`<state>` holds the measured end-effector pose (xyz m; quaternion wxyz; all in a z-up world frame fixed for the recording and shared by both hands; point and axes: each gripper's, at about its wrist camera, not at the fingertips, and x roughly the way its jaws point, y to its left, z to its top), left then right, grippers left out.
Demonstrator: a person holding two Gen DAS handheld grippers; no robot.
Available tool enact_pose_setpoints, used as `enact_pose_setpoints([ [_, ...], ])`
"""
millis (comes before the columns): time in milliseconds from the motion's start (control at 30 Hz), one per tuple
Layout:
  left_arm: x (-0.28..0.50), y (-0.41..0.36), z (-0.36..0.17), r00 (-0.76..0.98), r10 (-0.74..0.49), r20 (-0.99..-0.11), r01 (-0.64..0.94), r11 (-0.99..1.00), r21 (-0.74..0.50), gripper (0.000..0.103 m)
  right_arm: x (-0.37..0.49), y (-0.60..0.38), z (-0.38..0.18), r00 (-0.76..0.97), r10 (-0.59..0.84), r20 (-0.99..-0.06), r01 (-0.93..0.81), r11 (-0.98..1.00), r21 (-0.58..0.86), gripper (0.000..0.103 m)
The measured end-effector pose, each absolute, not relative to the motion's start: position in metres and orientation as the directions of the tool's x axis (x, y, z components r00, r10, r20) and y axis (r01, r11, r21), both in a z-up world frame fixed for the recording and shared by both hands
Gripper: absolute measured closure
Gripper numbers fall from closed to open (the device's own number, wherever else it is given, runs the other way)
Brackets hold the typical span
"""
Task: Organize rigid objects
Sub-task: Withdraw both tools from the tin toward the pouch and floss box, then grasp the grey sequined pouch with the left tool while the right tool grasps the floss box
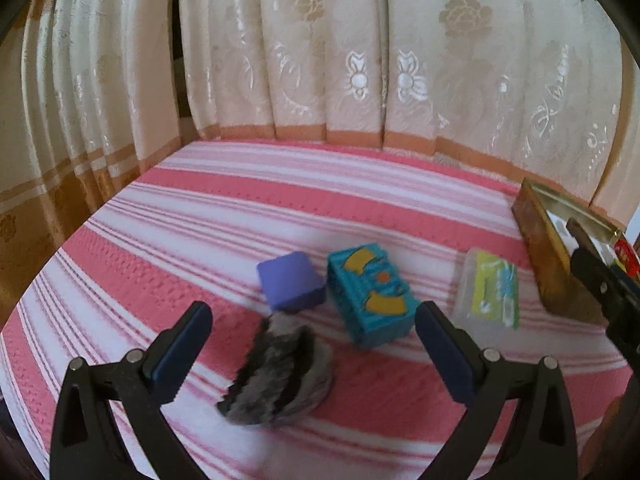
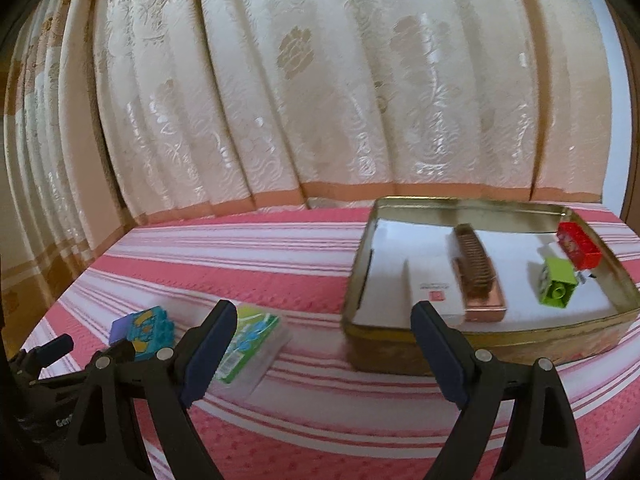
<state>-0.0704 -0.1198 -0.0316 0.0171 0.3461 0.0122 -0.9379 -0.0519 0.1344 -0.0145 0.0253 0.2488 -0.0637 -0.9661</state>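
**Lining up on the loose pieces**

We hold both grippers spread wide and empty. To do this well, we should square the left gripper (image 1: 314, 330) over one hard piece and skip the grey fuzzy bundle (image 1: 278, 376) lying nearest, between its jaws. Just beyond sit the purple block (image 1: 290, 282) and teal brick (image 1: 370, 294), touching or nearly so; blur hides which. Past our right gripper (image 2: 324, 330), the clear packet (image 2: 250, 340) lies beside its left finger, the open tin (image 2: 420, 338) behind the right one.

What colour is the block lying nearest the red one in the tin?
Lime green block, clearest in the right wrist view.
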Motion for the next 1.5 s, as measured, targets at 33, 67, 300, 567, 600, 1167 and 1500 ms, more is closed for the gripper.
enact_pose_setpoints([
  [33, -0.070, -0.121, -0.033, -0.754, -0.021, -0.657, 0.034, -0.999, -0.007, 0.001, -0.052, 0.132, -0.015, -0.872, -0.084, -0.482, 0.021, -0.991, 0.135, 0.013],
  [67, -0.070, -0.123, -0.034, -0.747, -0.018, -0.665, 0.028, -1.000, -0.004, 0.001, -0.054, 0.129, -0.016, -0.868, -0.092, -0.488, 0.028, -0.990, 0.136, 0.013],
  [300, -0.074, -0.140, -0.047, -0.680, 0.001, -0.733, 0.018, -1.000, -0.018, 0.001, -0.064, 0.108, -0.023, -0.829, -0.136, -0.542, 0.070, -0.987, 0.141, 0.013],
  [567, -0.080, -0.163, -0.060, -0.625, 0.061, -0.779, 0.055, -0.991, -0.121, 0.004, -0.087, 0.085, -0.035, -0.757, -0.167, -0.632, 0.094, -0.984, 0.149, 0.013],
  [600, -0.080, -0.161, -0.060, -0.621, 0.054, -0.782, 0.051, -0.993, -0.108, 0.004, -0.090, 0.083, -0.037, -0.747, -0.171, -0.643, 0.091, -0.984, 0.155, 0.013],
  [1167, -0.077, -0.156, -0.055, -0.639, 0.046, -0.768, 0.016, -0.997, -0.074, 0.058, -0.122, 0.055, -0.056, -0.639, -0.055, -0.767, 0.054, -0.998, 0.027, 0.031],
  [1500, -0.078, -0.151, -0.054, -0.640, 0.010, -0.769, 0.029, -0.999, -0.037, 0.058, -0.118, 0.056, -0.053, -0.643, -0.129, -0.755, 0.139, -0.989, 0.051, 0.047],
])
